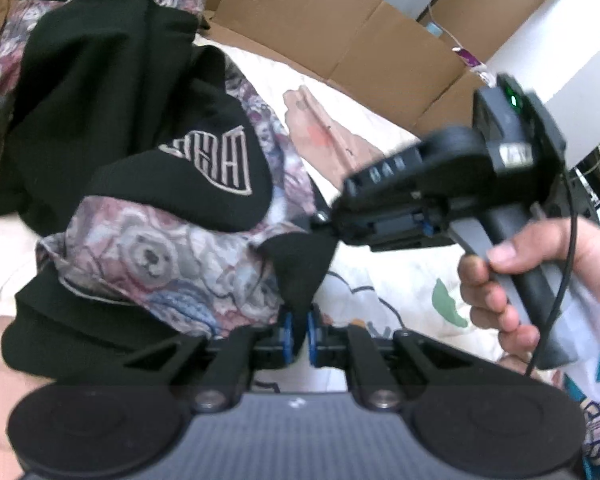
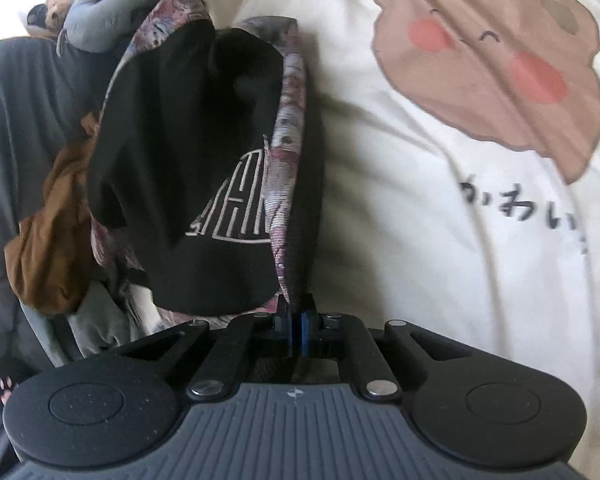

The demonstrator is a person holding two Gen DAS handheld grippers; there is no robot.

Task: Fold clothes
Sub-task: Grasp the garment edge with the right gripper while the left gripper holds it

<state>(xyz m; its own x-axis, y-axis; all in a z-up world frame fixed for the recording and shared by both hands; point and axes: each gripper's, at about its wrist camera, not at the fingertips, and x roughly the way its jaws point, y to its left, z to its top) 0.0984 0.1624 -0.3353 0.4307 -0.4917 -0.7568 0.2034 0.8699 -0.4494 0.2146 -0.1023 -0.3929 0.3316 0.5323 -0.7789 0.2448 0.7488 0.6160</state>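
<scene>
A black jacket point(image 1: 100, 80) with a floral lining point(image 1: 148, 264) in mauve, grey and blue lies bunched on a cream blanket, partly inside out. A pale outlined logo point(image 1: 216, 164) sits on a black fold draped over the lining. One black corner is pulled taut at the near edge. In the right wrist view the jacket point(image 2: 172, 140) hangs crumpled, lining edge point(image 2: 288, 160) running down its right side.

Both grippers are matte black: the left gripper point(image 1: 300, 328) and right gripper point(image 2: 296, 332) carry blue finger pads, silver pivot screws, ribbed grey bodies (a green light glows on one); a black cable point(image 1: 556, 300) trails.
</scene>
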